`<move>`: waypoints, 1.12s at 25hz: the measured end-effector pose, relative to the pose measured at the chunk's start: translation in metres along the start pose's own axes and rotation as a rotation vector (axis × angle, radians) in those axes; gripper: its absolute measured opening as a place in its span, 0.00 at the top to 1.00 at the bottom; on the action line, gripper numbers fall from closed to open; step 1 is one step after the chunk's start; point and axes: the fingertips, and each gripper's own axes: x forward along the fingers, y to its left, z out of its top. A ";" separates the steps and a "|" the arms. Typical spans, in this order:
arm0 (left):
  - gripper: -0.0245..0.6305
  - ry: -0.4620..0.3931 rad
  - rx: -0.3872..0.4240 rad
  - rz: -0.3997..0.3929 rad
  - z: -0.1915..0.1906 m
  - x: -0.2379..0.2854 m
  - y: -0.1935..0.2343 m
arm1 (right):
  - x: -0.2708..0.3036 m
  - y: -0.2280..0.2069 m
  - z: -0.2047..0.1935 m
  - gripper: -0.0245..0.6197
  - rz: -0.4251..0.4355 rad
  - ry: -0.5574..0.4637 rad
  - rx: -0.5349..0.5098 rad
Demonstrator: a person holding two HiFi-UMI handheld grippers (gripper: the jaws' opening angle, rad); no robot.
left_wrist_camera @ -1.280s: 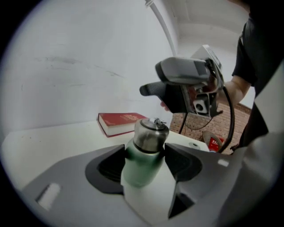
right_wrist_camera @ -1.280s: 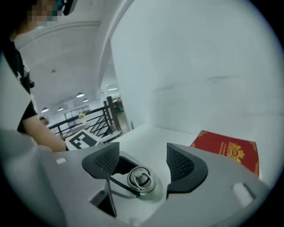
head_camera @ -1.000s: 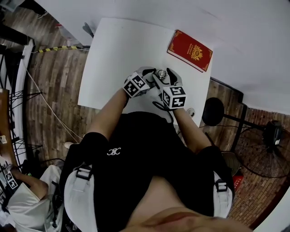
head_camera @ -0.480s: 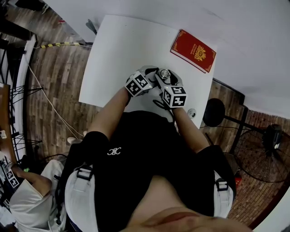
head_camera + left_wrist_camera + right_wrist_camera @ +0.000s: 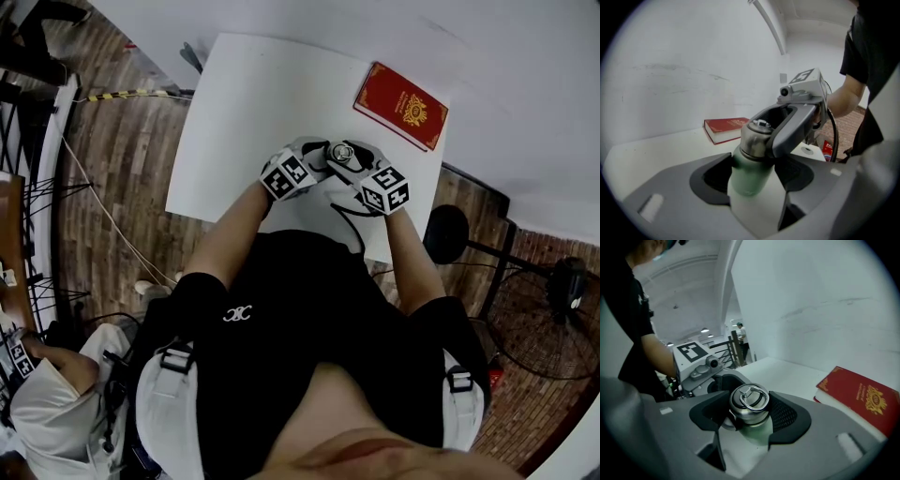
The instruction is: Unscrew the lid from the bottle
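Note:
A green bottle with a steel lid that bears a ring stands upright near the white table's front edge. My left gripper is shut on the green body, its pads against both sides. My right gripper reaches in from the right with the lid between its jaws. These jaws are closing: the right pad lies against the lid, and a narrow gap shows at the left pad. In the left gripper view, a finger of the right gripper crosses the lid.
A red book lies at the table's far right corner, also seen as the red book beyond the lid. A black round stand and a fan are on the wood floor to the right. Another person sits at lower left.
The right gripper's marker cube has swung out to the right, so that gripper now meets the lid from a more sideways angle. The left gripper and bottle have stayed in place.

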 end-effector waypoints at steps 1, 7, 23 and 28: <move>0.45 0.002 -0.001 0.000 0.000 0.000 0.000 | -0.001 0.002 0.000 0.55 0.064 -0.003 -0.036; 0.45 0.025 0.000 -0.001 -0.002 0.004 0.002 | 0.002 0.004 -0.005 0.55 0.318 0.109 -0.196; 0.45 0.023 0.013 -0.035 0.000 0.000 0.003 | -0.017 -0.001 0.028 0.55 -0.042 -0.133 0.066; 0.45 0.026 0.010 -0.028 -0.001 0.005 0.002 | -0.028 -0.008 0.023 0.55 -0.348 -0.259 0.172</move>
